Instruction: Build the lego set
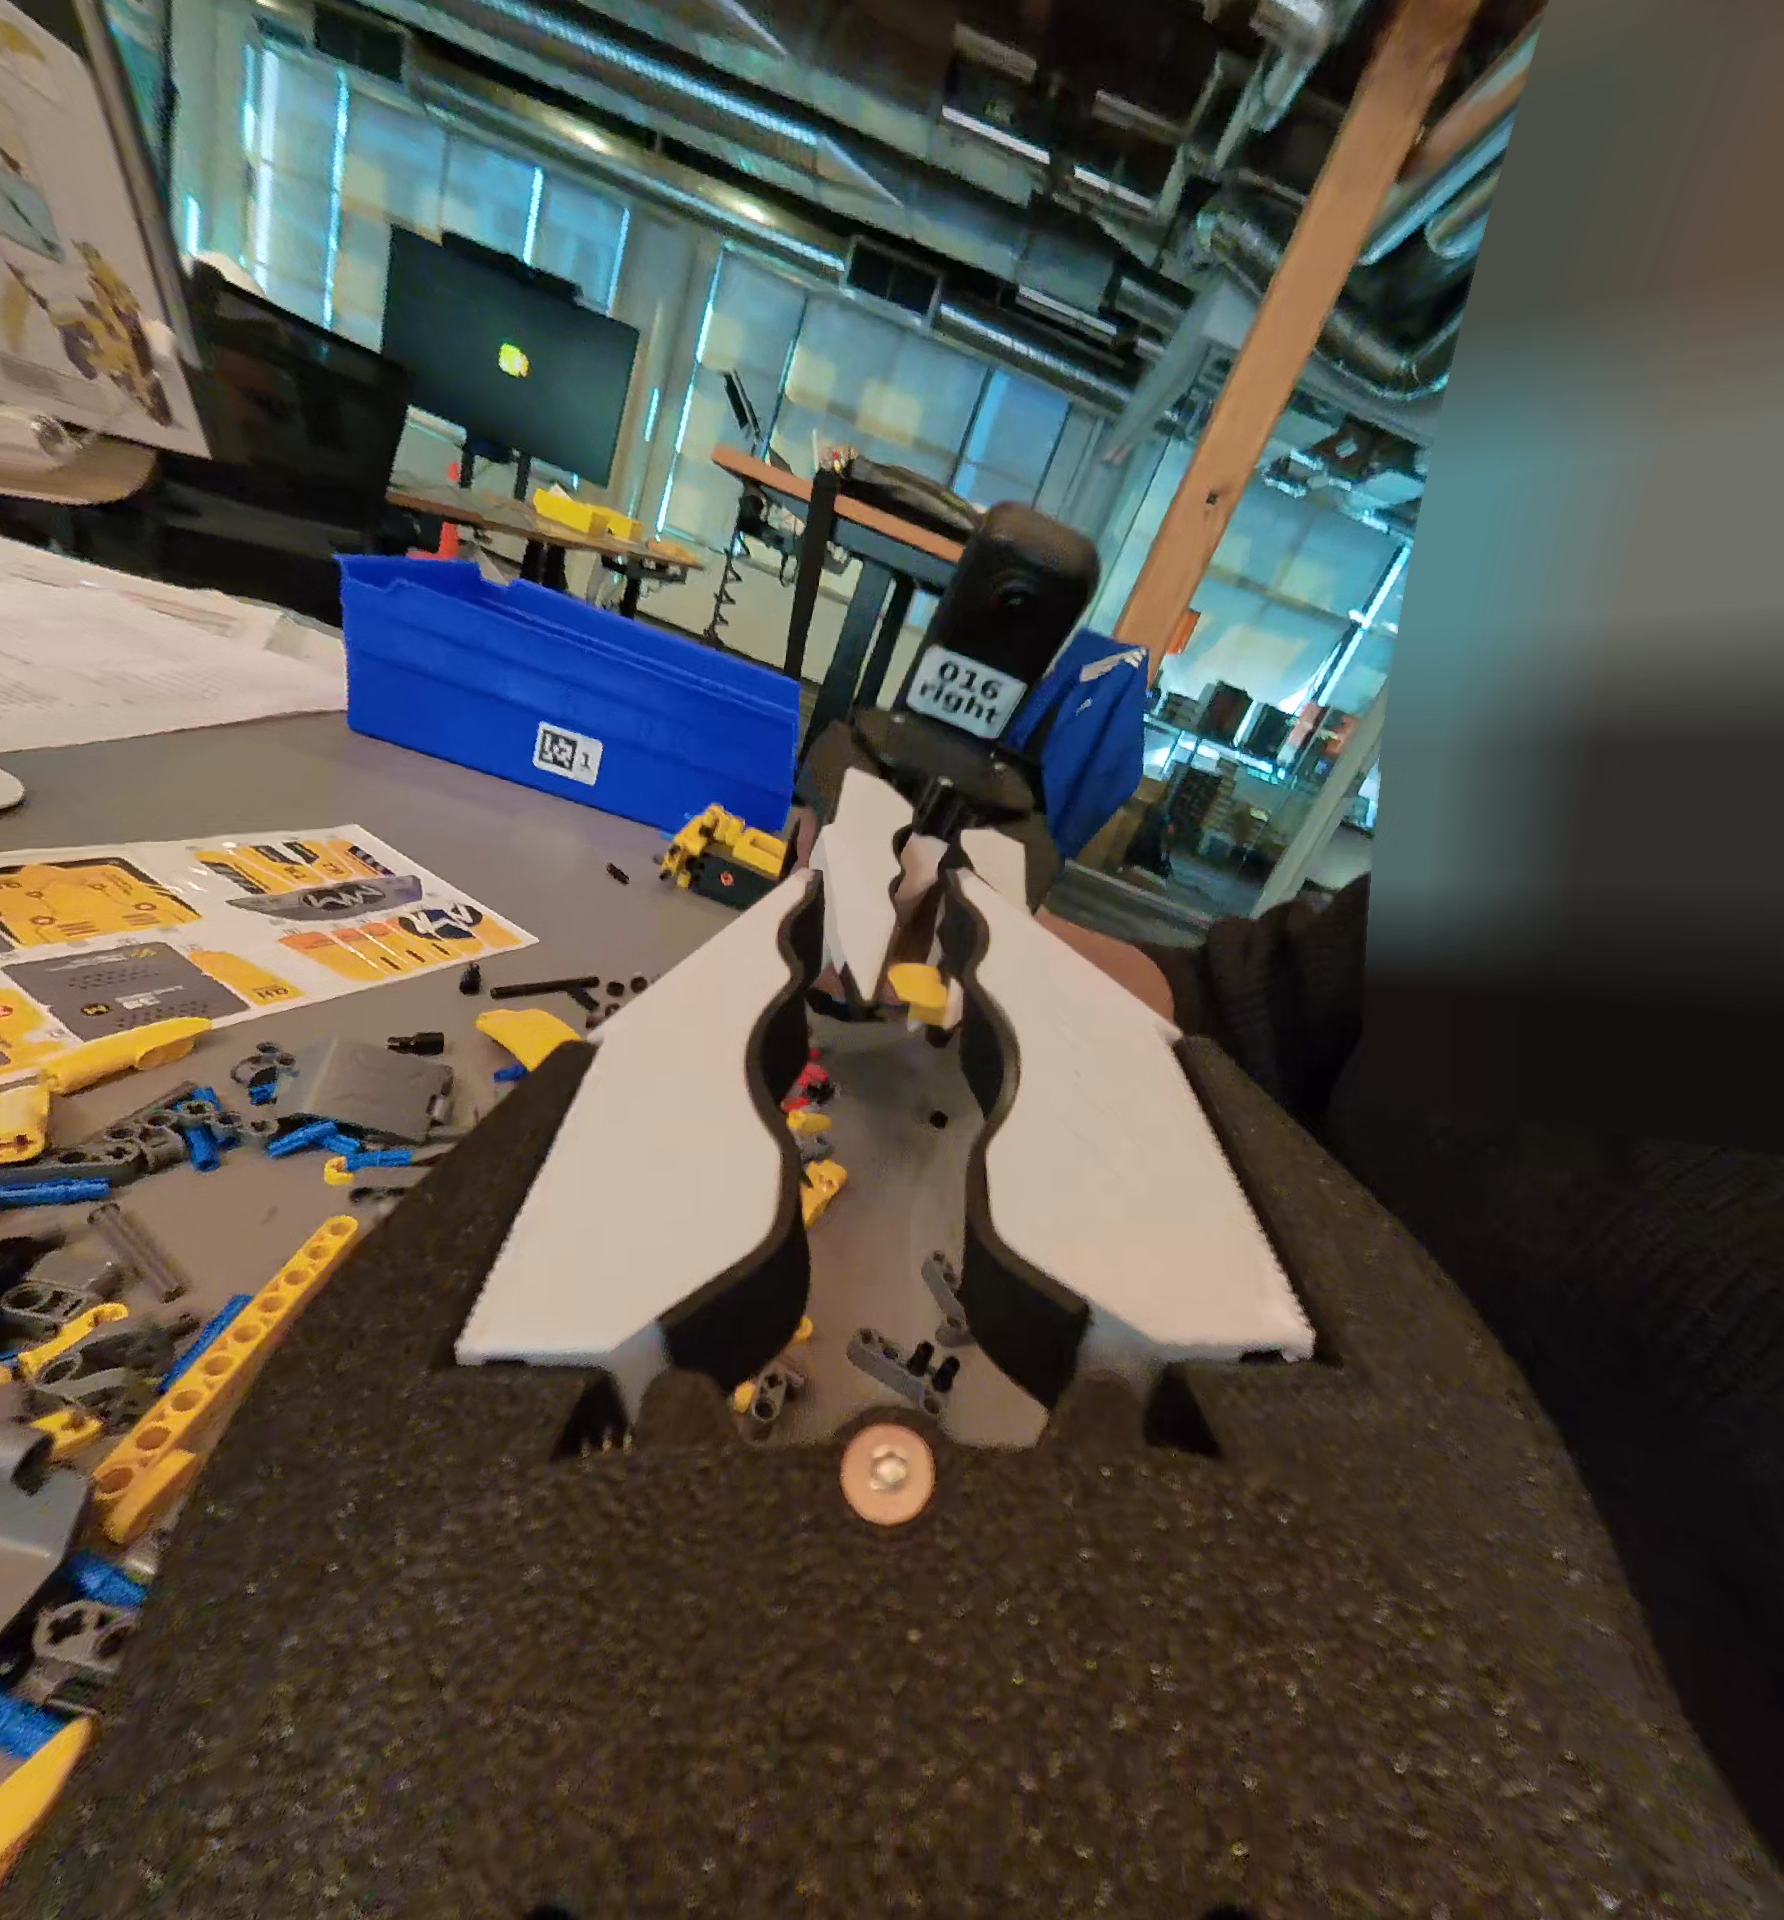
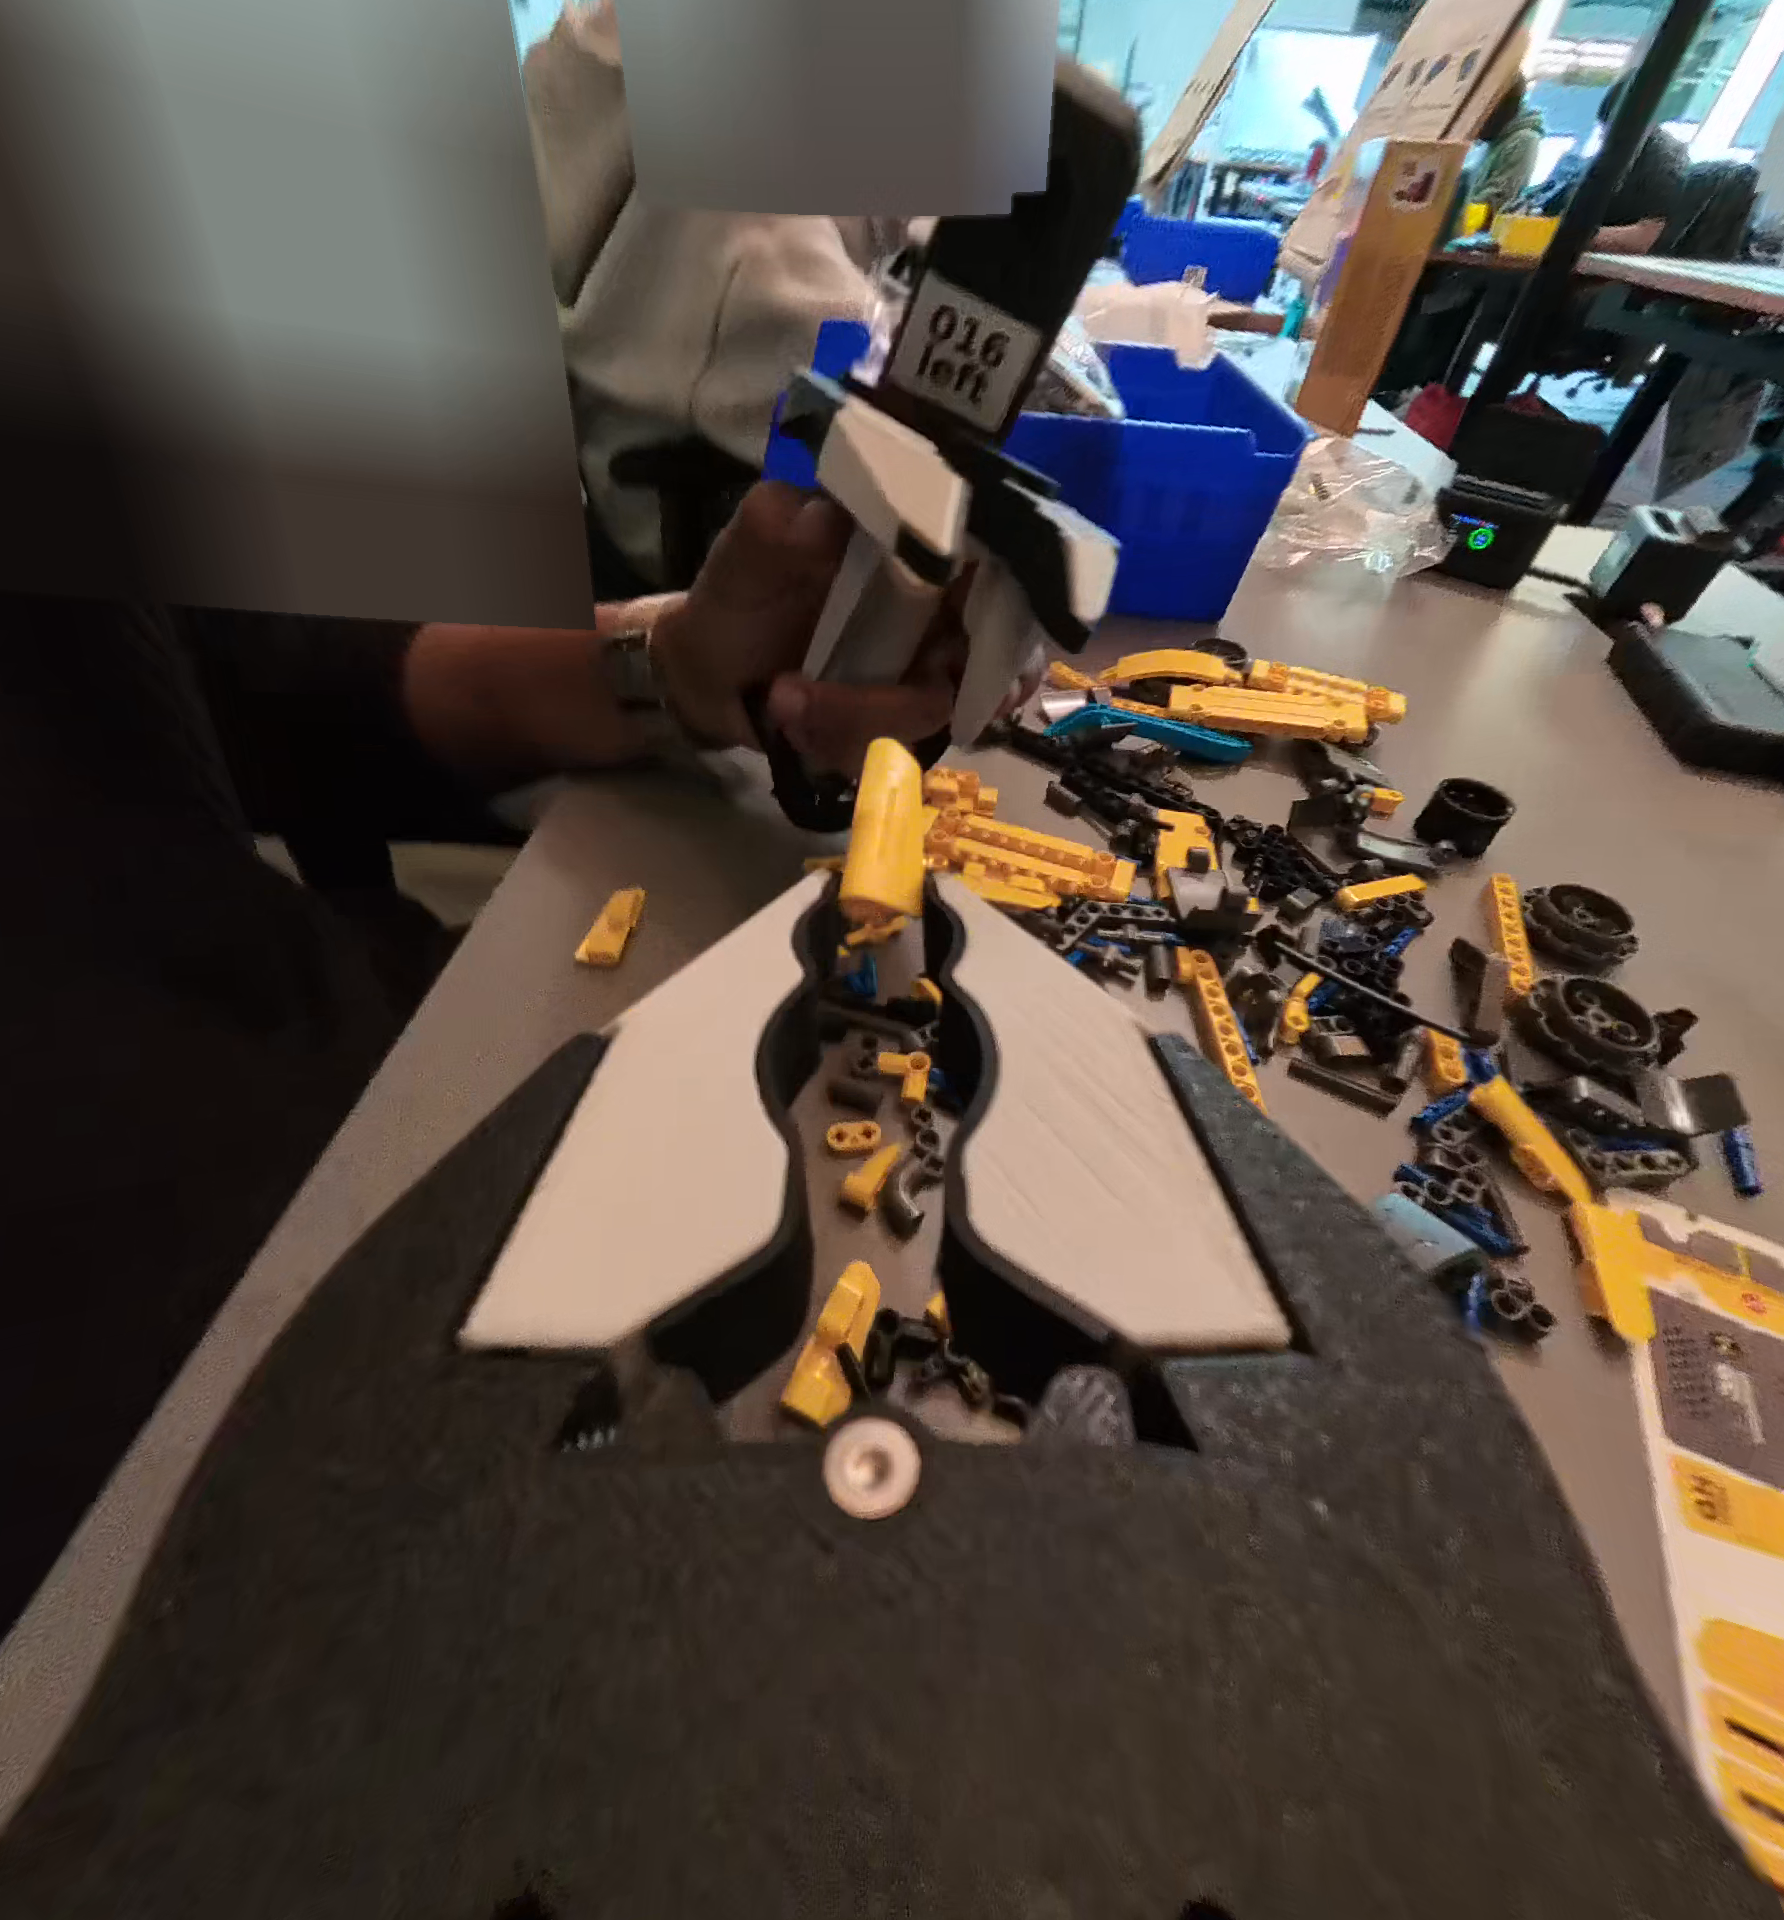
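Yellow curved piece (image 2: 880, 826), blue bin (image 1: 566, 691), grey table (image 2: 1553, 717) — claws white, black-lined, perhaps foam.

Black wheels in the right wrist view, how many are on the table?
3. One smooth black wheel stands alone toward the table's far side. Two treaded ones lie nearer: one behind, one in front, beside the parts pile. Others may be buried in the pile.

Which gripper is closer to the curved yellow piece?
Right. The right gripper is shut on the curved yellow piece, holding it above the grey table. The left gripper is open, just short of it.
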`<state>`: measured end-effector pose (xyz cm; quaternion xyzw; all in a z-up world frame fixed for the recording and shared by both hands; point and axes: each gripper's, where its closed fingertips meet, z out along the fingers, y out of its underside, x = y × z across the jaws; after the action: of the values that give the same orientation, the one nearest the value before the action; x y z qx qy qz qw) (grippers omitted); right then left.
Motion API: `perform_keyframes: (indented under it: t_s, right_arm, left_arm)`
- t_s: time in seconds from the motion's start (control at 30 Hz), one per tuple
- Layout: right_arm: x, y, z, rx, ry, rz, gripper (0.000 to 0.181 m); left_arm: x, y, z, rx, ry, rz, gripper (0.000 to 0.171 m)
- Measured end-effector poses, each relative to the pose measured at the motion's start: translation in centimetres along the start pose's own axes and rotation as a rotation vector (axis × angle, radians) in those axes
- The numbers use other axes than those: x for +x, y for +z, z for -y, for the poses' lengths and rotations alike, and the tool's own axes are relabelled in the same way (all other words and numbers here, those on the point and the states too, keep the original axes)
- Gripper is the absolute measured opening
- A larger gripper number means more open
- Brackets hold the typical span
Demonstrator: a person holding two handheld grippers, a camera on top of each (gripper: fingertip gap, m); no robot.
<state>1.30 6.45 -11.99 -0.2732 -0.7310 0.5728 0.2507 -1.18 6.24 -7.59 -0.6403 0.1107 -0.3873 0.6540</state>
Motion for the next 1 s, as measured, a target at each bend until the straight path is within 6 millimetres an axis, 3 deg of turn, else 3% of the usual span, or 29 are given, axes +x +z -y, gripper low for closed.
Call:
perform_keyframes:
  t_s: [0.17,0.43,0.63,0.77,1.0]
  right_arm:
    - [-0.9,0.1,0.0,-0.031,-0.122,-0.006,0.015]
    - [-0.5,-0.2,0.1,-0.056,-0.245,-0.085,0.015]
    - [-0.1,-0.1,-0.1,-0.101,-0.371,-0.164,0.015]
    - [-0.1,0.0,-0.2,-0.113,-0.419,-0.185,0.015]
    - [-0.1,0.1,-0.2,-0.108,-0.418,-0.185,0.015]
  left_arm:
    - [0.5,0.8,-1.8,-0.103,-0.004,-0.037,0.022]
    - [1.5,1.8,-3.9,-0.209,-0.076,-0.114,0.022]
    - [1.6,1.6,-3.5,-0.167,-0.236,-0.185,0.021]
    - [0.9,1.4,-3.3,-0.167,-0.169,-0.125,0.006]
    - [0.9,1.4,-3.5,-0.174,-0.176,-0.126,0.003]
